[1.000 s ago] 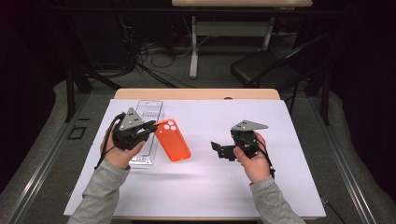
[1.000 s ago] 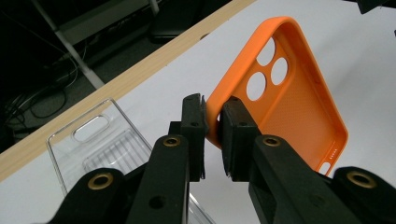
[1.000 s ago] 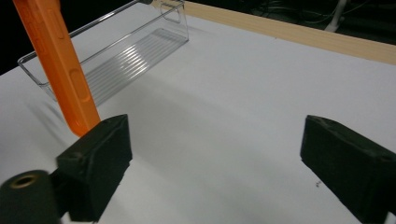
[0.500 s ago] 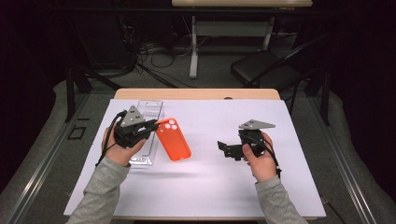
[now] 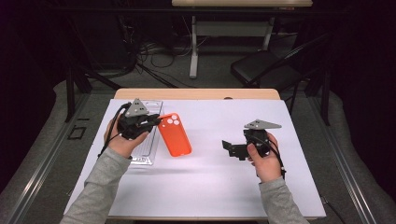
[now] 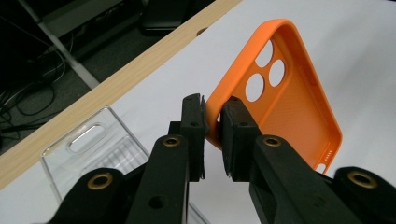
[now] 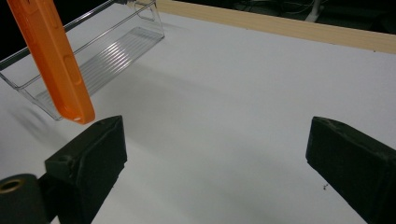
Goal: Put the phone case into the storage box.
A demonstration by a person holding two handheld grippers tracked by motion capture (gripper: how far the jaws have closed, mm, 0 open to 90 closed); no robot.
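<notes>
Left of centre in the high view, the left gripper (image 5: 152, 122) pinches the rim of an orange phone case (image 5: 175, 135), its jaws closed tight on the case's thin edge just beside the camera cut-outs. In the left gripper view the case (image 6: 285, 93) hangs lifted off the white table (image 5: 210, 177) with its hollow side showing, probably so it can be carried to the clear plastic bin (image 5: 148, 144) lying under that hand. At the right of the frame, the right gripper (image 5: 229, 148) hovers well apart over bare table, jaws spread wide and holding nothing, seemingly waiting to assist.
</notes>
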